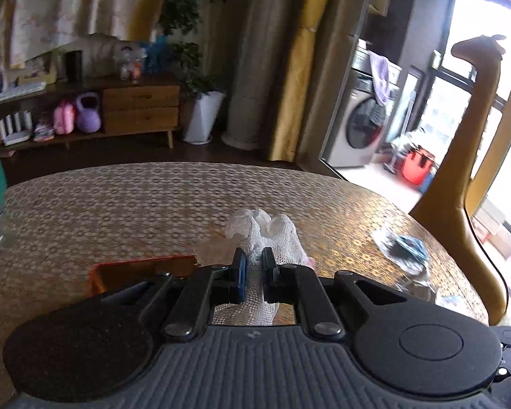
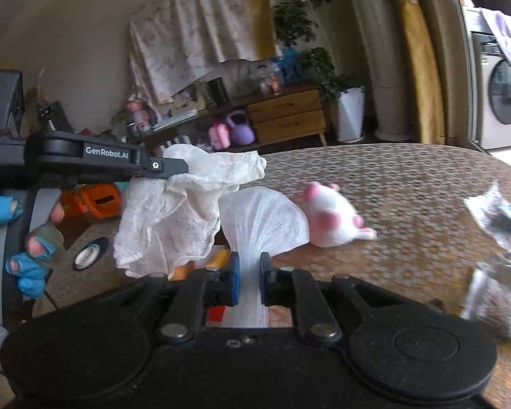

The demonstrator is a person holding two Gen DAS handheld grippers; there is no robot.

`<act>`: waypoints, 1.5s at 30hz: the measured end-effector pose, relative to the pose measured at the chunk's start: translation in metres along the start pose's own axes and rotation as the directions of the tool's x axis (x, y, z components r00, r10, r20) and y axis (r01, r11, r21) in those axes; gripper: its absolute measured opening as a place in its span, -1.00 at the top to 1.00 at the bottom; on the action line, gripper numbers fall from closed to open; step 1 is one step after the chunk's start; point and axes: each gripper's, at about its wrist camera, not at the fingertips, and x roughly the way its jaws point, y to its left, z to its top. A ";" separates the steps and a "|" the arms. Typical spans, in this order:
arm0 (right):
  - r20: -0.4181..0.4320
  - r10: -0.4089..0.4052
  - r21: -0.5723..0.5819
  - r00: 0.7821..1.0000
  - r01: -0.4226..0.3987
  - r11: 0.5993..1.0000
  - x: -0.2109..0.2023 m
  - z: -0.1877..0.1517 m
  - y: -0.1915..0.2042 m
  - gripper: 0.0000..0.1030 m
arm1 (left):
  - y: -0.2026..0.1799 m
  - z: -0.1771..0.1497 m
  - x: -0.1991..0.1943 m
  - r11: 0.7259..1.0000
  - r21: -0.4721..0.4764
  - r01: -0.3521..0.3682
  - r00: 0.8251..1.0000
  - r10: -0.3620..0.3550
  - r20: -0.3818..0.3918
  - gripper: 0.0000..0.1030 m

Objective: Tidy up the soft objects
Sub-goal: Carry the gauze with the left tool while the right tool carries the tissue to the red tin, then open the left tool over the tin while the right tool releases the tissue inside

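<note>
A white mesh cloth is pinched between the blue pads of my left gripper, which is shut on it above the round table. In the right wrist view my right gripper is shut on another part of the same white mesh cloth. The left gripper comes in from the left there, holding a bunched end of the cloth, which sags between the two. A white and pink plush toy lies on the table just beyond the cloth.
An orange container sits on the table under the left gripper, also seen as the orange container. Clear plastic packets with blue contents lie to the right. A gloved hand grips the left handle. A tan chair back rises at right.
</note>
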 end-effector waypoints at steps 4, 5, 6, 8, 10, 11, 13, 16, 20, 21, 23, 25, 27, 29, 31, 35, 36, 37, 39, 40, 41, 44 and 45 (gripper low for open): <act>-0.026 0.026 -0.019 0.999 -0.027 0.999 0.027 0.010 0.018 0.80 | 0.023 0.000 0.004 0.999 -0.038 -0.033 0.999 0.033 0.000 0.82; -0.035 0.029 -0.022 0.999 -0.030 0.999 0.035 0.011 0.022 0.80 | 0.029 -0.001 0.006 0.998 -0.048 -0.042 0.999 0.042 -0.001 0.82; -0.044 0.034 -0.024 0.998 -0.035 0.999 0.043 0.013 0.024 0.80 | 0.034 -0.001 0.008 0.997 -0.057 -0.050 0.999 0.050 -0.002 0.82; -0.063 0.042 -0.020 0.997 -0.044 0.999 0.058 0.017 0.028 0.80 | 0.047 -0.003 0.015 0.995 -0.077 -0.068 0.998 0.068 -0.006 0.82; -0.080 0.041 -0.027 0.996 -0.044 0.999 0.073 0.017 0.032 0.80 | 0.058 -0.006 0.023 0.991 -0.097 -0.091 0.996 0.090 -0.015 0.82; -0.089 0.039 -0.033 0.995 -0.042 0.999 0.081 0.018 0.034 0.80 | 0.064 -0.008 0.026 0.988 -0.116 -0.098 0.995 0.096 -0.024 0.82; -0.112 0.031 -0.042 0.993 -0.036 0.998 0.097 0.018 0.037 0.80 | 0.075 -0.010 0.035 0.985 -0.144 -0.100 0.995 0.096 -0.038 0.82; -0.140 0.018 -0.053 0.990 -0.025 0.998 0.118 0.018 0.040 0.80 | 0.087 -0.014 0.048 0.979 -0.170 -0.114 0.993 0.105 -0.061 0.82; -0.175 -0.019 -0.077 0.984 0.005 0.997 0.145 0.015 0.039 0.80 | 0.099 -0.022 0.065 0.971 -0.207 -0.117 0.991 0.099 -0.094 0.82; -0.186 -0.029 -0.083 0.982 0.014 0.996 0.151 0.014 0.038 0.80 | 0.101 -0.023 0.070 0.971 -0.210 -0.118 0.990 0.099 -0.102 0.82; -0.208 -0.048 -0.106 0.977 0.026 0.994 0.164 0.011 0.039 0.80 | 0.107 -0.028 0.078 0.969 -0.213 -0.126 0.988 0.102 -0.118 0.82; -0.224 -0.073 -0.135 0.972 0.043 0.990 0.175 0.008 0.042 0.80 | 0.111 -0.033 0.086 0.966 -0.221 -0.136 0.985 0.108 -0.133 0.82; -0.235 -0.090 -0.163 0.968 0.052 0.985 0.186 0.007 0.045 0.80 | 0.115 -0.037 0.094 0.962 -0.232 -0.146 0.982 0.114 -0.148 0.82; -0.240 -0.114 -0.204 0.964 0.065 0.977 0.194 0.005 0.049 0.80 | 0.117 -0.040 0.102 0.959 -0.241 -0.151 0.979 0.112 -0.168 0.82; -0.245 -0.139 -0.243 0.960 0.078 0.967 0.202 0.003 0.054 0.80 | 0.120 -0.044 0.111 0.957 -0.242 -0.158 0.976 0.114 -0.187 0.82; -0.254 -0.173 -0.305 0.952 0.091 0.948 0.213 -0.002 0.063 0.74 | 0.117 -0.052 0.122 0.959 -0.228 -0.169 0.967 0.117 -0.226 0.82; -0.258 -0.177 -0.320 0.950 0.089 0.943 0.214 -0.004 0.065 0.72 | 0.117 -0.054 0.125 0.960 -0.224 -0.170 0.965 0.116 -0.235 0.82; -0.258 -0.181 -0.335 0.949 0.088 0.938 0.215 -0.006 0.068 0.72 | 0.117 -0.056 0.128 0.961 -0.218 -0.172 0.963 0.117 -0.244 0.82; -0.263 -0.188 -0.364 0.946 0.083 0.928 0.220 -0.007 0.070 0.70 | 0.117 -0.059 0.132 0.963 -0.207 -0.173 0.959 0.117 -0.258 0.82; -0.265 -0.189 -0.374 0.946 0.080 0.924 0.221 -0.009 0.072 0.66 | 0.117 -0.060 0.134 0.964 -0.204 -0.173 0.957 0.116 -0.266 0.82; -0.269 -0.188 -0.374 0.945 0.077 0.924 0.221 -0.011 0.072 0.64 | 0.117 -0.061 0.135 0.964 -0.202 -0.174 0.955 0.116 -0.273 0.82; -0.288 -0.177 -0.361 0.941 0.065 0.931 0.222 -0.014 0.071 0.58 | 0.118 -0.066 0.140 0.964 -0.203 -0.172 0.950 0.108 -0.293 0.82; -0.291 -0.175 -0.358 0.941 0.062 0.932 0.221 -0.015 0.070 0.56 | 0.118 -0.067 0.141 0.964 -0.201 -0.174 0.948 0.109 -0.300 0.82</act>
